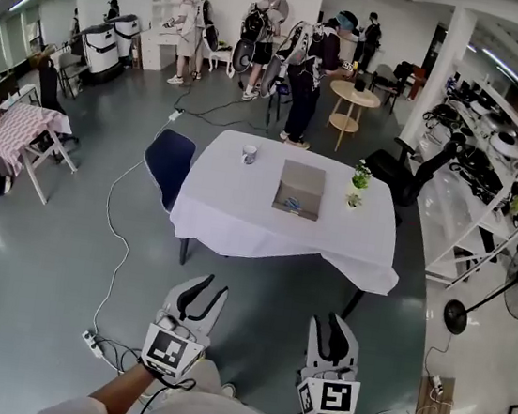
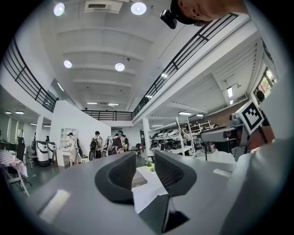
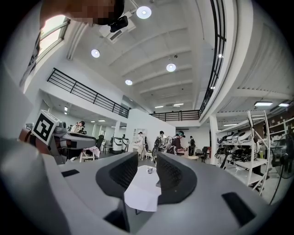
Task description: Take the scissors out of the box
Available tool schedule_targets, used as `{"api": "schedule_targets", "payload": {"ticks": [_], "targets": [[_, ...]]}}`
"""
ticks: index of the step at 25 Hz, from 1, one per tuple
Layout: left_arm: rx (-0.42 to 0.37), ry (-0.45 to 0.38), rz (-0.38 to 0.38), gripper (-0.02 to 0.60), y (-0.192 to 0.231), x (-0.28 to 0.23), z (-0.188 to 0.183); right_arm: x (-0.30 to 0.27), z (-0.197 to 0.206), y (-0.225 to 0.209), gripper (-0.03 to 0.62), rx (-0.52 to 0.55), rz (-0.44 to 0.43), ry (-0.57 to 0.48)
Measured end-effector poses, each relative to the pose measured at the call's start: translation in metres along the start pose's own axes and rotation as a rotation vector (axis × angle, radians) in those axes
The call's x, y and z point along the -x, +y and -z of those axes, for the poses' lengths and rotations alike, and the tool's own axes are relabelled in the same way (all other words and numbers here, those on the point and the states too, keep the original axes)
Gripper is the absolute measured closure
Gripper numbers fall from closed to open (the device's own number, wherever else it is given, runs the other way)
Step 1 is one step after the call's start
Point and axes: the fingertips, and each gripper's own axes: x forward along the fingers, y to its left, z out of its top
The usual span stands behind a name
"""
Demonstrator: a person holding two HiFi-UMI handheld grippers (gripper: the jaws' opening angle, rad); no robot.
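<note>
The left hand-held gripper (image 1: pixel 208 289) and the right hand-held gripper (image 1: pixel 334 325) were held level at 6 o'clock in the head view, well apart from the bench (image 1: pixel 239 218) at 12 o'clock. Both were released: in each gripper view the jaws stood slightly apart with nothing between them, only the far bench showing through the gap.

The box (image 1: pixel 299 190) sat near the middle of the white-clothed bench, open at the top. At its 6 o'clock end lay a small bluish shape (image 1: pixel 290 203), too small to tell for sure as the scissors. A cup (image 1: pixel 250 154) stood at 11 o'clock of the box, and a small plant (image 1: pixel 359 186) at 3 o'clock. A blue chair (image 1: pixel 168 161) was partly hidden behind the cloth at the bench's 9 o'clock. The person's forearms were cut off by the bottom edge.
</note>
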Motion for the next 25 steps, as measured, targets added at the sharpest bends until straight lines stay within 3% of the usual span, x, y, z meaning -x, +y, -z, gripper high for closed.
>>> {"api": "schedule_targets", "payload": {"ticks": [7, 11, 13, 16, 25], "targets": [[0.006, 0.007, -0.018, 0.315, 0.005, -0.007, 0.0, 0.009, 0.005, -0.006, 0.347, -0.015, 0.01, 0.032], [-0.011, -0.02, 0.009, 0.227, -0.003, -0.007, -0.007, 0.011, 0.002, -0.016, 0.209, -0.138, 0.046, 0.01], [-0.01, -0.036, 0.024, 0.186, -0.007, -0.013, -0.01, 0.011, 0.003, -0.019, 0.169, -0.158, 0.056, 0.0], [-0.02, -0.028, 0.051, 0.166, -0.011, -0.023, -0.005, 0.009, 0.01, -0.023, 0.122, -0.119, 0.06, 0.016], [-0.033, 0.071, 0.103, 0.159, -0.014, -0.04, 0.015, -0.008, 0.017, -0.036, 0.089, -0.107, 0.048, 0.03]]}}
